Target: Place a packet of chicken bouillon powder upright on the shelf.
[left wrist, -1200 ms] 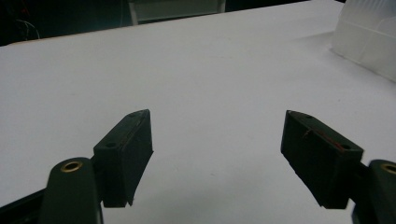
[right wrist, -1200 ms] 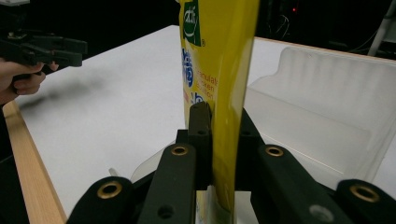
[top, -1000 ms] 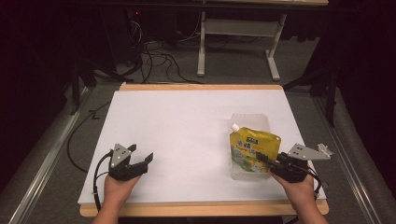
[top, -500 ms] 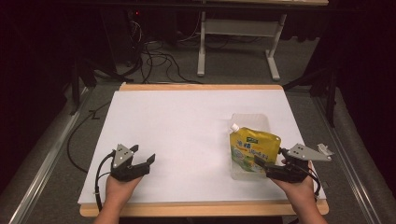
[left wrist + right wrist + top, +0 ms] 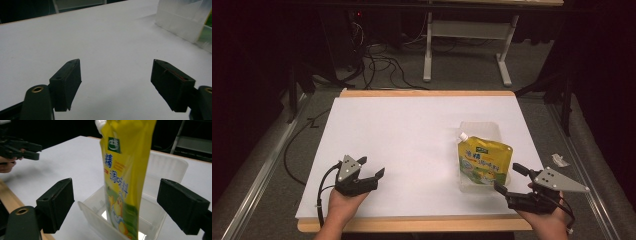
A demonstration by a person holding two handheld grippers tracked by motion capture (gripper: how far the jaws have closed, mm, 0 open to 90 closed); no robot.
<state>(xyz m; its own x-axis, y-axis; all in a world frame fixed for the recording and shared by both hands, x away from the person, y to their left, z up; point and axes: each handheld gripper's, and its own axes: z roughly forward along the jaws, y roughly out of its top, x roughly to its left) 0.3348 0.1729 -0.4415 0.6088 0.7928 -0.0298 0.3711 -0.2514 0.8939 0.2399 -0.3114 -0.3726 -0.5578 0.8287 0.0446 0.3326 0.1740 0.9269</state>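
A yellow spouted pouch (image 5: 484,162) with a white cap leans inside a clear plastic container (image 5: 479,127) on the right of the white table top (image 5: 412,130). My right gripper (image 5: 508,178) hovers just off the pouch's near right corner. Its jaws have just been opening and stand wide apart. In the right gripper view the pouch (image 5: 125,170) stands upright in the container (image 5: 165,167) ahead of my right gripper (image 5: 117,192), and the pads touch nothing. My left gripper (image 5: 372,166) rests open at the near left, nothing between its jaws; from the left gripper (image 5: 116,72) the container (image 5: 180,20) lies far right.
A wooden rim (image 5: 412,225) runs along the table's near edge. Cables (image 5: 377,60) and a white metal frame (image 5: 467,35) are on the floor behind. A small paper scrap (image 5: 559,160) lies off the table's right side. The other hand and gripper (image 5: 20,147) appear far left in the right gripper view.
My right gripper has drawn back from the pouch toward the near edge, lifted a little, and spread its jaws. The pouch stays in the container. The left gripper has not moved.
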